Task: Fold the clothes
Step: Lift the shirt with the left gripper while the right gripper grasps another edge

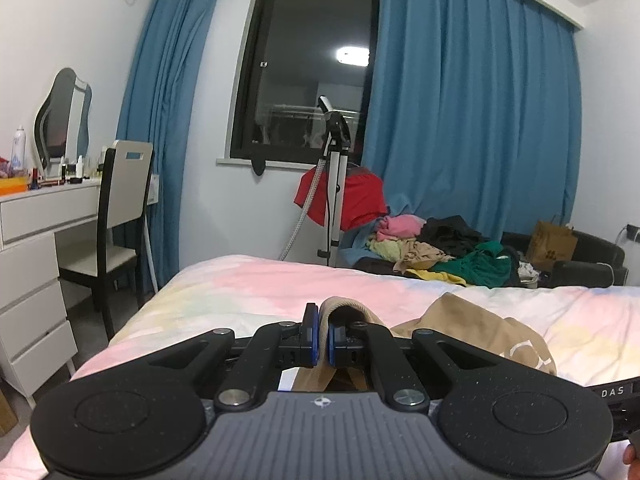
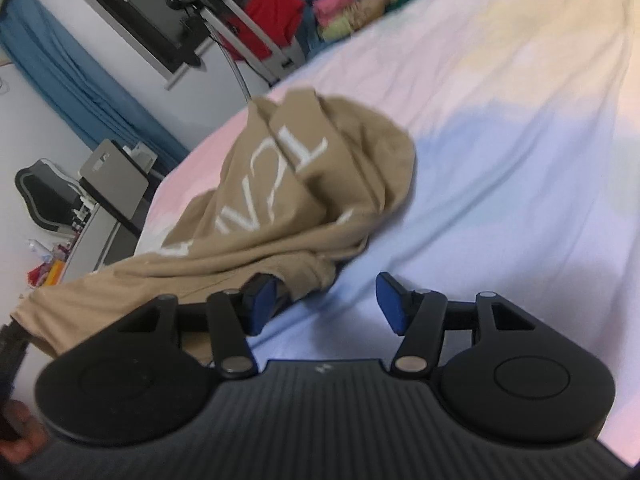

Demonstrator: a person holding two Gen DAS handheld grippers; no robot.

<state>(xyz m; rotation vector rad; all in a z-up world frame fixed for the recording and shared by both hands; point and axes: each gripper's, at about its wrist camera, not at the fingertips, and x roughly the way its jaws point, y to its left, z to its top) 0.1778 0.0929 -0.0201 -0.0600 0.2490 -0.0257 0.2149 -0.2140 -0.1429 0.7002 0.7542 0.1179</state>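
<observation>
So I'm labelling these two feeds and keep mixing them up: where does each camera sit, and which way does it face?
Left wrist: on the left claw, level across the bed toward the window; claw shut on the tan garment, a fingertip at the lower right.
Right wrist: on the right claw, rolled and angled down at the bed; claw open, one pad at the garment's edge.
Shared: garment, bed, window, blue curtains.

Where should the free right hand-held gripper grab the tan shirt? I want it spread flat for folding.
Probably the loose hem edge of the tan shirt lying at the right hand-held gripper, coming from the open bedsheet side; the rest is bunched.
</observation>
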